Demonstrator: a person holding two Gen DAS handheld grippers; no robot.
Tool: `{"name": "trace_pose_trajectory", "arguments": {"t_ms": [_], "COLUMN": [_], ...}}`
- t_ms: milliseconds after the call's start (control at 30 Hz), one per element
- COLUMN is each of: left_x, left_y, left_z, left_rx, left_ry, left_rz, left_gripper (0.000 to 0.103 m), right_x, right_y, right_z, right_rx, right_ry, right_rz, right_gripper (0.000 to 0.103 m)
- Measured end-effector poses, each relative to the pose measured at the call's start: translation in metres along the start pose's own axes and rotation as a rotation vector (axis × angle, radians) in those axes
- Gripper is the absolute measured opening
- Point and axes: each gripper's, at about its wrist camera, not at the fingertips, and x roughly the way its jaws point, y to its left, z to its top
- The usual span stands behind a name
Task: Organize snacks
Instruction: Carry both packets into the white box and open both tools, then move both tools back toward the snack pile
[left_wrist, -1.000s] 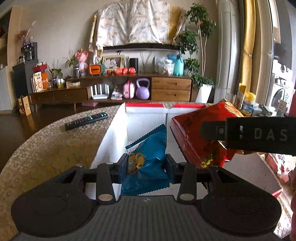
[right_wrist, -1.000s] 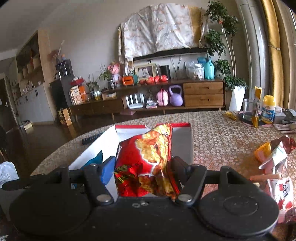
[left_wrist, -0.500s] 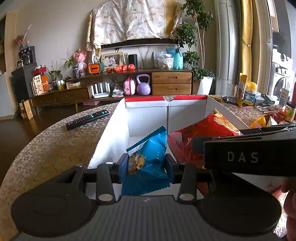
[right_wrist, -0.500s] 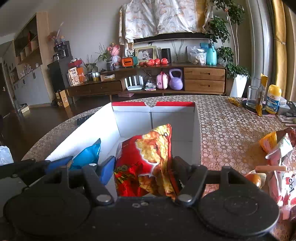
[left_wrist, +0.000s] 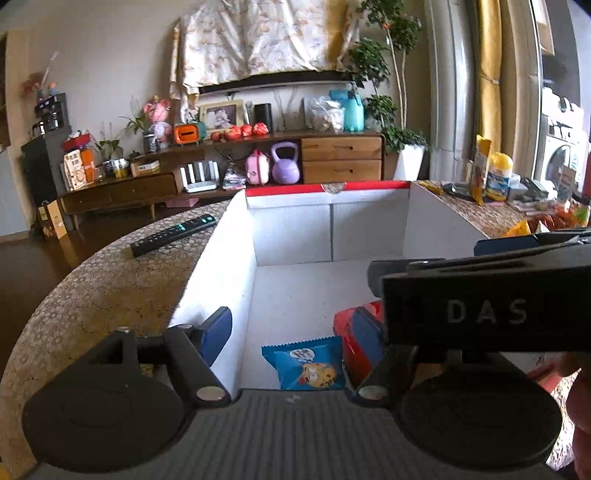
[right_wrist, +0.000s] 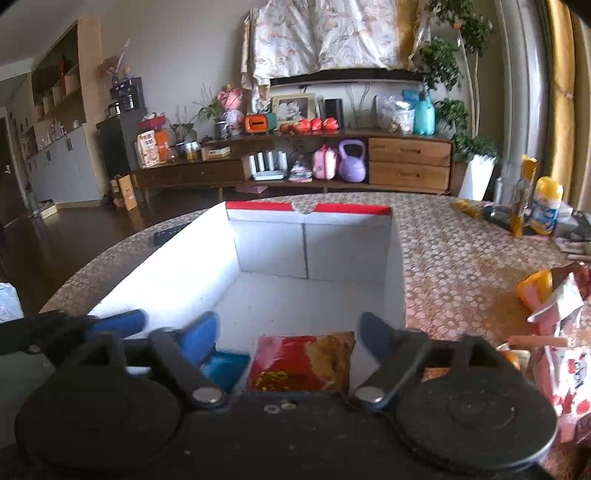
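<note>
1. Lying flat at the box's (right_wrist: 397, 258) near edge: blue bag (left_wrist: 308, 363) and red bag (right_wrist: 301, 363), side by side.
2. Left gripper (left_wrist: 295, 328) and right gripper (right_wrist: 288, 332) gape, holding nothing.
3. Bags look light, crinkly, crushable; pinch a sealed edge.

Soft daylight came from the window (left_wrist: 557, 96) at right, room evenly lit, faint shadows inside the white box (right_wrist: 207, 273), strong fisheye bending at edges, dark corners, slight blur nearest the lens.
</note>
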Motion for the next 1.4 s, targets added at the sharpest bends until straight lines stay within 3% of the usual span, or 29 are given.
{"name": "trace_pose_trajectory", "arguments": {"t_ms": [267, 533, 733, 1100, 1400], "left_x": [-0.011, -0.043, -0.053, -0.058, -0.054], "left_y": [0.0, -0.025, -0.058, -0.123, -0.165], "left_z": [0.005, 0.025, 0.03, 0.035, 0.019], "left_rx": [-0.011, -0.011, 0.02, 0.101, 0.169], "left_ry": [-0.025, -0.139, -0.171, -0.197, -0.189], "left_rz": [-0.001, -0.065, -0.121, -0.239, -0.313], "left_gripper": [0.072, 0.072, 0.072, 0.072, 0.072], "right_x": [-0.013, -0.061, -0.094, -0.132, -0.151], "right_y": [-0.008, -0.021, -0.051, -0.109, -0.155], "right_z": [0.004, 0.013, 0.01, -0.021, -0.063], "right_rx": [0.019, 0.035, 0.063, 0.14, 0.202], "right_ry": [-0.032, -0.175, -0.253, -0.278, -0.241], "right_rz": [0.004, -0.031, -0.098, -0.224, -0.355], "right_gripper": [0.091, 0.09, 0.09, 0.09, 0.09]}}
